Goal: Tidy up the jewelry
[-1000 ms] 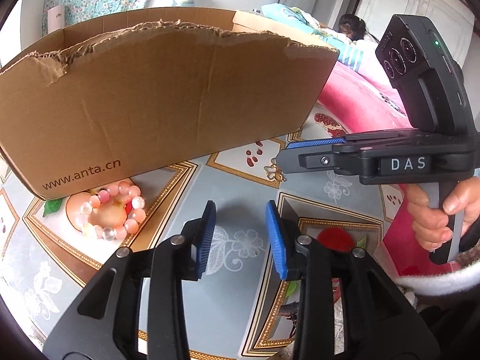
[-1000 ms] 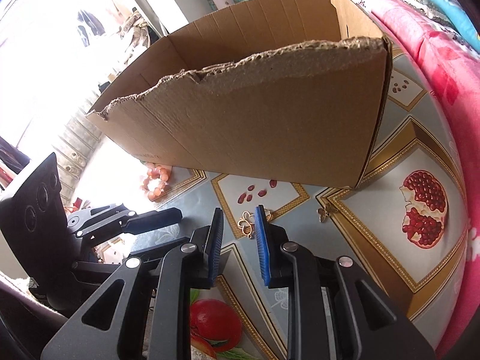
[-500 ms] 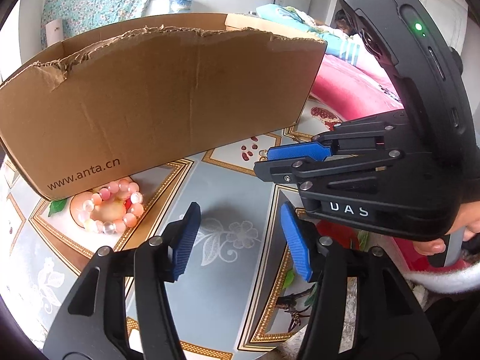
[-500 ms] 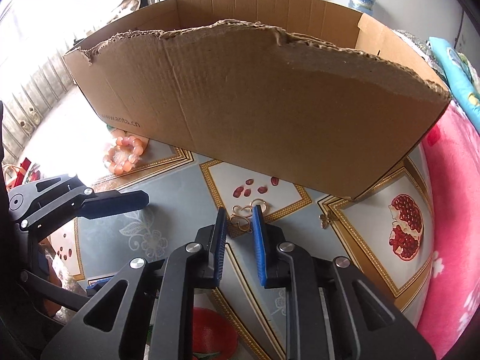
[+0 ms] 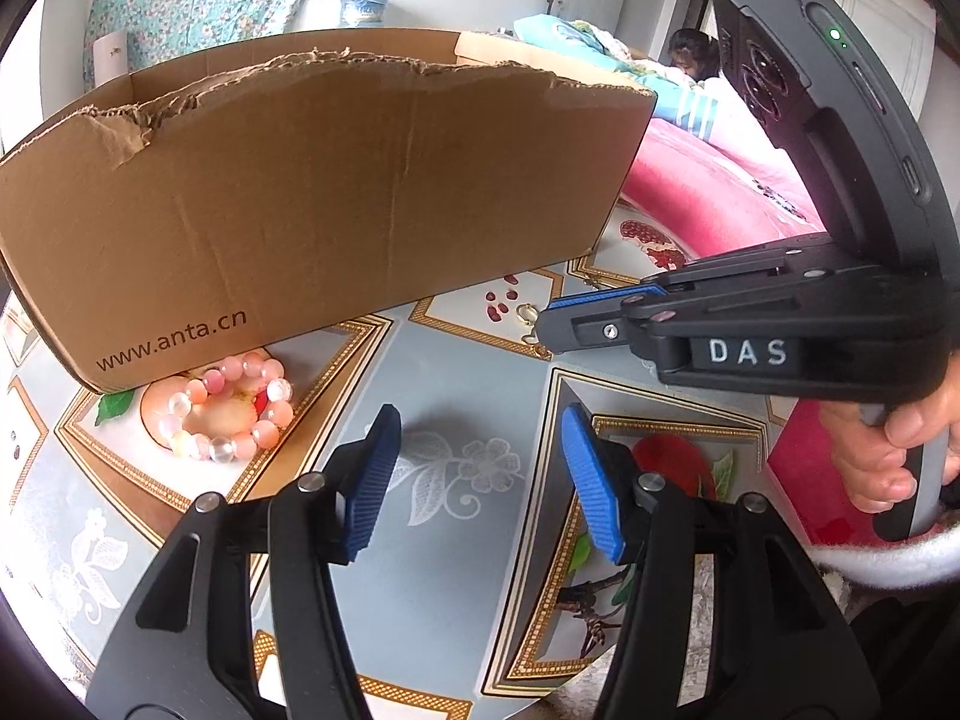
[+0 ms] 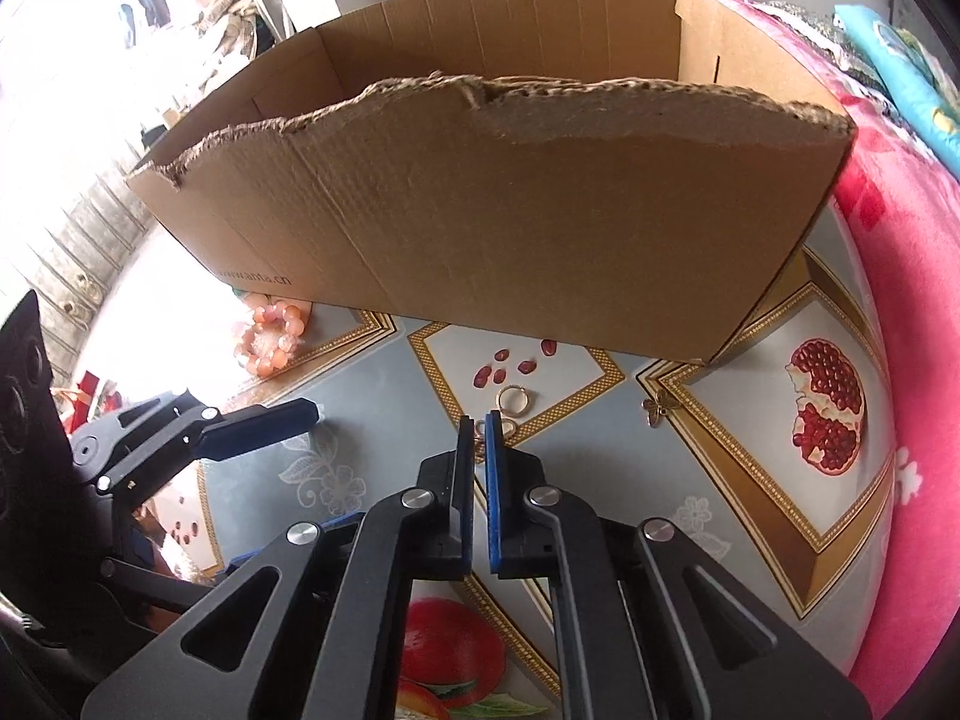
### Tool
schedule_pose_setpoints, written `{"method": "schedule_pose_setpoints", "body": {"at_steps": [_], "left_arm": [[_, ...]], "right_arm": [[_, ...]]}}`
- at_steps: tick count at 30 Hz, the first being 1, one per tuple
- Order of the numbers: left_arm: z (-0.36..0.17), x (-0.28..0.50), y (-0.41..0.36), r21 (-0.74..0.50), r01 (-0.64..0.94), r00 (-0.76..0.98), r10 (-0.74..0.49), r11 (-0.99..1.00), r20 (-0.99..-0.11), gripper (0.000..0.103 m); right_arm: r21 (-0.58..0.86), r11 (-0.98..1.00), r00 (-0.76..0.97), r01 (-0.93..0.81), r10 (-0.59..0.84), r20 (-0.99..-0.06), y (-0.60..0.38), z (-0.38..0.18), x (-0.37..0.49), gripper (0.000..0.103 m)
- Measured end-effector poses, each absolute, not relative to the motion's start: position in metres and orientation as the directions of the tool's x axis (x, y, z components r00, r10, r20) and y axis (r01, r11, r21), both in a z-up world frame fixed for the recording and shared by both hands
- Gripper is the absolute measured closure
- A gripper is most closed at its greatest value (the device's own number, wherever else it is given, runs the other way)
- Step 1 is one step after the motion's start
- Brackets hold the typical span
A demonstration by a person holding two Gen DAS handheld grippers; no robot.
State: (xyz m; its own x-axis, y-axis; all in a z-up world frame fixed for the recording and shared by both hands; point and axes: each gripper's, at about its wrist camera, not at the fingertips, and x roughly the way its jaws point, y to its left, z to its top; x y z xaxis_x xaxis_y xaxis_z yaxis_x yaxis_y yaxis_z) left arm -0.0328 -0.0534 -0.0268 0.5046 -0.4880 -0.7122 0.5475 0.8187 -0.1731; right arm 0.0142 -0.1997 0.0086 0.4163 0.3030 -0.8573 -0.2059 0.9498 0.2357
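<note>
Now, left view: left gripper point(image 5: 474, 480) jaws released, empty; bracelet point(image 5: 225, 411) lies ahead-left by box point(image 5: 336, 192) | right view: right gripper point(image 6: 478, 429) jaws clenched at earring point(image 6: 480, 441), nearest; ring point(image 6: 513, 401) just beyond on table point(image 6: 690, 480).

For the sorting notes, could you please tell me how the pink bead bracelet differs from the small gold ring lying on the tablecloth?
The pink bead bracelet is a wide loop of round pink and clear beads; the gold ring is a thin, plain metal band and clearly smaller. The bracelet lies by the left end of the cardboard box, the ring in front of its middle, just beyond the right hand-held gripper. Both lie flat on the tablecloth, outside the box.
</note>
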Motion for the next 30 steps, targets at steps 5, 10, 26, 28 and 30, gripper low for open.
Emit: {"method": "schedule_pose_setpoints", "body": {"at_steps": [5, 10, 26, 28, 30], "left_arm": [[-0.028, -0.034, -0.054, -0.161, 0.555, 0.507, -0.485, 0.816, -0.712, 0.049], [-0.028, -0.035, -0.061, -0.128, 0.562, 0.517, -0.468, 0.817, -0.717, 0.049], [-0.031, -0.039, -0.080, -0.042, 0.563, 0.541, -0.406, 0.826, -0.737, 0.044], [-0.030, -0.039, -0.082, -0.035, 0.565, 0.538, -0.401, 0.824, -0.741, 0.040], [-0.030, -0.038, -0.085, -0.024, 0.566, 0.537, -0.391, 0.824, -0.748, 0.038]], "right_arm": [[0.313, 0.941, 0.423, -0.127, 0.337, -0.841, -0.225, 0.009, 0.014, 0.099], [0.296, 0.950, 0.440, -0.101, 0.310, -0.843, -0.232, 0.004, 0.013, 0.099], [0.364, 0.919, 0.421, -0.153, 0.394, -0.817, -0.224, -0.012, 0.008, 0.099], [0.338, 0.932, 0.435, -0.133, 0.361, -0.825, -0.231, -0.011, 0.004, 0.098], [0.301, 0.947, 0.451, -0.114, 0.319, -0.834, -0.237, -0.004, -0.004, 0.096]]}}
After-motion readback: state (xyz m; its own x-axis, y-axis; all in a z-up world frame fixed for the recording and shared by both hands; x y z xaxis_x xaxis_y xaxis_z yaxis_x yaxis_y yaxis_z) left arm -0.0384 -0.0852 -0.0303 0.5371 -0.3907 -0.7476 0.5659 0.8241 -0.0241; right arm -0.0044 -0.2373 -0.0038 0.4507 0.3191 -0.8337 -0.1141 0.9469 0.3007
